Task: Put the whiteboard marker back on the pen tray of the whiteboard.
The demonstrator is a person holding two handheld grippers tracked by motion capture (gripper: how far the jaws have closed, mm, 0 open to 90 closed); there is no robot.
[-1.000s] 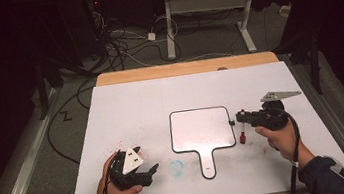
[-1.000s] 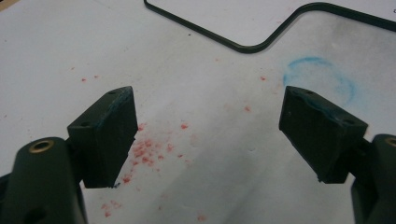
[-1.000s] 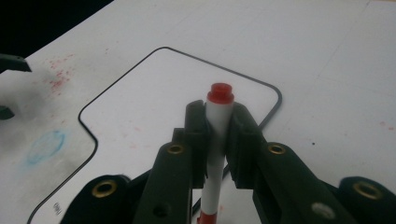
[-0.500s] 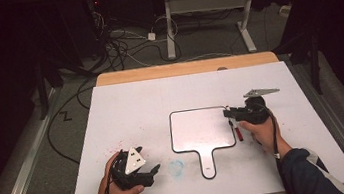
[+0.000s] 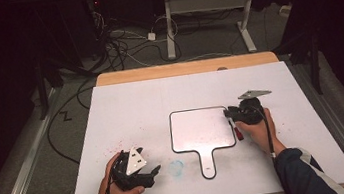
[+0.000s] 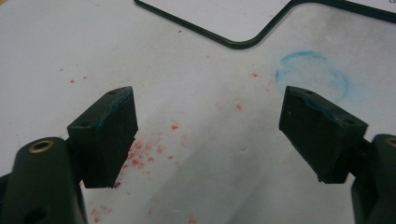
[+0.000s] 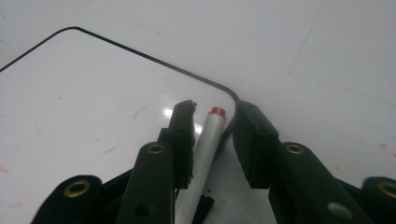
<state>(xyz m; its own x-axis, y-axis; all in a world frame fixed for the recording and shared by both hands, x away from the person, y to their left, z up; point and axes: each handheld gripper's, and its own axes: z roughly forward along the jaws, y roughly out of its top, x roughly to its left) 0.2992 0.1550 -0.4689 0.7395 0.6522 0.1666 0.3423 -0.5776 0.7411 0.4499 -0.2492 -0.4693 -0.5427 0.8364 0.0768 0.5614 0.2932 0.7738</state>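
1. A second ago the right gripper was held further right, off the whiteboard. It now sits lower at the board's right edge, with its hand behind it.
2. Its jaws have just been opening, and the marker lies between them.
3. The left gripper has stayed in place on the near left of the table, held in the left hand.
4. The left gripper's jaws are spread wide over bare table speckled with red flecks, with nothing between them. In the left gripper view its pads are well apart.
5. A faint blue ring is smudged on the table, just right of the left gripper and just near the board's left corner.
6. The marker is a slim grey-white barrel with a red end. In the high view its red part shows just near the right gripper.
7. It lies at the board's right edge, by the far right corner, red end pointing away from the gripper.
8. In the right gripper view the marker is close against the left jaw, with a clear gap to the right jaw, so the jaws are parted rather than pinching.
9. The board is a white paddle with a dark rim, its handle pointing to the near side.
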